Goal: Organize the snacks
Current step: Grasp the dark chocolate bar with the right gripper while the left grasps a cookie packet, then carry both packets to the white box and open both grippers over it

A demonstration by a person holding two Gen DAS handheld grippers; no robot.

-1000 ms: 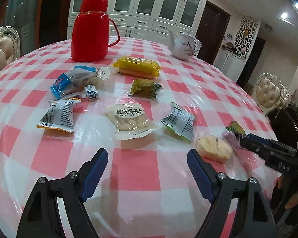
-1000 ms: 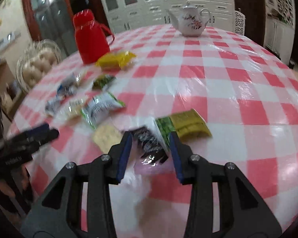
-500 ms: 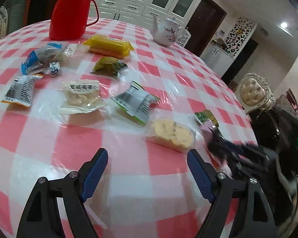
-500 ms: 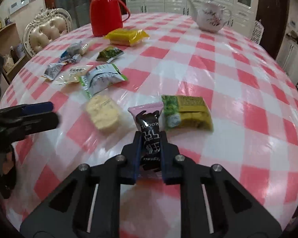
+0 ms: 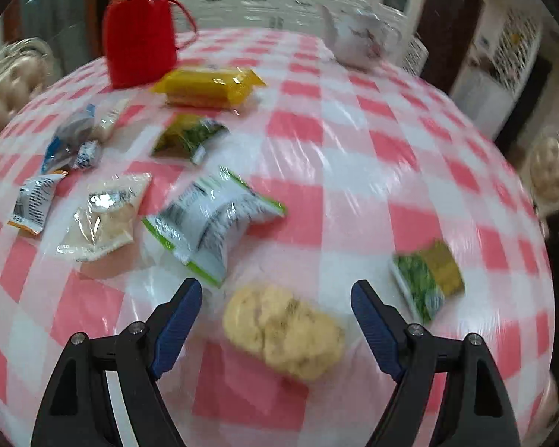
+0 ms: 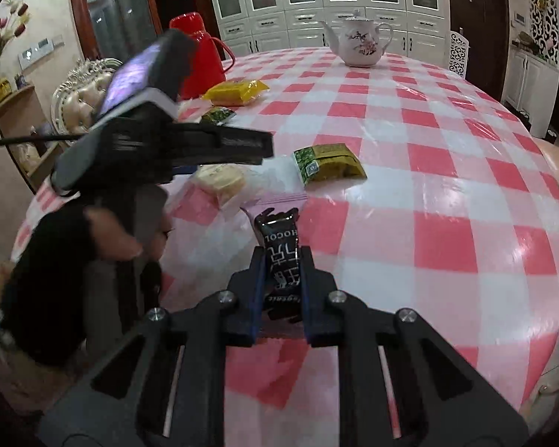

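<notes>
The right hand-held gripper [image 6: 282, 272] is clenched on the chocolate bar [image 6: 279, 246], lifting it off the bench [image 6: 447, 156] near the teapot [image 6: 357, 43]'s side; the left hand-held gripper [image 5: 275, 316], spread wide, straddles the yellow cake [image 5: 283, 331] to grab it.

Warm indoor light fell dimly. The left wrist view was smeared by motion blur, worst around the red jug [image 5: 139, 33]. Glare streaked the plastic-covered tablecloth [image 6: 410, 119] below the sharper teapot [image 6: 357, 43]; fisheye edges curved darkly.
</notes>
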